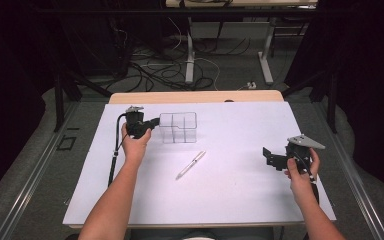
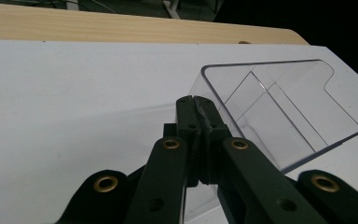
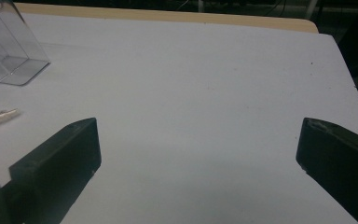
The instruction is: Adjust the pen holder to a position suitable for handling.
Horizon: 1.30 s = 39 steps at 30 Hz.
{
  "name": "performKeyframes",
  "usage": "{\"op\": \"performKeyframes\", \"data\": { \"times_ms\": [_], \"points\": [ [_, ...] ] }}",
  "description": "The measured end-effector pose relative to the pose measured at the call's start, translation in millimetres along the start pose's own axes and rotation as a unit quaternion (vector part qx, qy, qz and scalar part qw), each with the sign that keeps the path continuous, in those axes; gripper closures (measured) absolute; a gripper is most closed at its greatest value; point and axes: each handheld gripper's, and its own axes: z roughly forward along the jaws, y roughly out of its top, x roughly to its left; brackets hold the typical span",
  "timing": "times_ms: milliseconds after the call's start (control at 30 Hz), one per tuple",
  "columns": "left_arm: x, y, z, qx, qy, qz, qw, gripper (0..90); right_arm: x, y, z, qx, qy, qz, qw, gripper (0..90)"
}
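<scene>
Left gripper [image 2: 196, 100] clamped on the near wall of the clear box [image 1: 178, 127], toward the desk's [image 1: 240, 200] far edge. Keep the pinch firm and move the box level, so it won't tip. Right gripper [image 1: 269, 156] spread wide, idle near the right edge. One box, one pen [image 1: 190, 164] mid-desk.

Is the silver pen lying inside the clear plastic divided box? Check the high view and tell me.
No, the silver pen lies on the white table sheet, apart from the clear plastic divided box and nearer the person.
</scene>
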Motion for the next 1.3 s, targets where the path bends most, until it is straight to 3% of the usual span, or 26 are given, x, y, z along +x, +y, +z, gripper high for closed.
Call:
{"op": "performKeyframes", "data": {
  "times_ms": [267,600,1300],
  "points": [
    [-18.1,1.1,12.8,-0.001,-0.01,0.006,0.9999,90.0,-0.9,0.3,-0.5,-0.001,0.0,-0.002,1.0,0.0],
    [-31.1,0.1,21.2,0.0,-0.019,0.009,0.9998,90.0,0.1,0.4,-0.5,-0.002,0.002,-0.001,1.0,0.0],
    [-41.7,-5.1,23.6,0.012,-0.029,0.017,0.9994,90.0,0.5,0.6,-0.2,-0.003,0.003,-0.007,1.0,0.0]
  ]
}}
